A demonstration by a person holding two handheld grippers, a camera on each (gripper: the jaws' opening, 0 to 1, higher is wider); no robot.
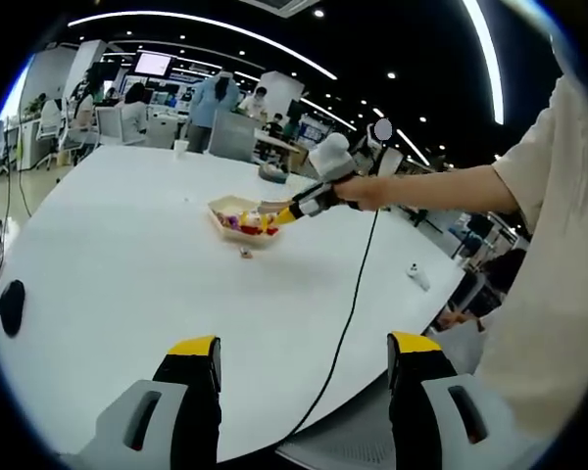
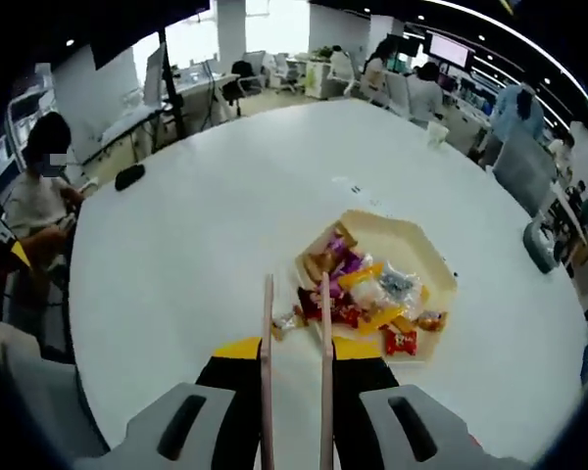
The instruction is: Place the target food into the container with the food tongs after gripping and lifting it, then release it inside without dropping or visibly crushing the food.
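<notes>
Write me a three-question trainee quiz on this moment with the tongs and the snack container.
1. True or false: the left gripper holds the tongs.
2. Where do the tips of the tongs sit? A) at the near edge of the container, among the wrapped snacks B) far across the table C) inside a cup
3. Fill in: the jaws of the right gripper are closed on the ______.

Key: 1 false, its jaws stand open with nothing between them; 2 A; 3 tongs.
</notes>
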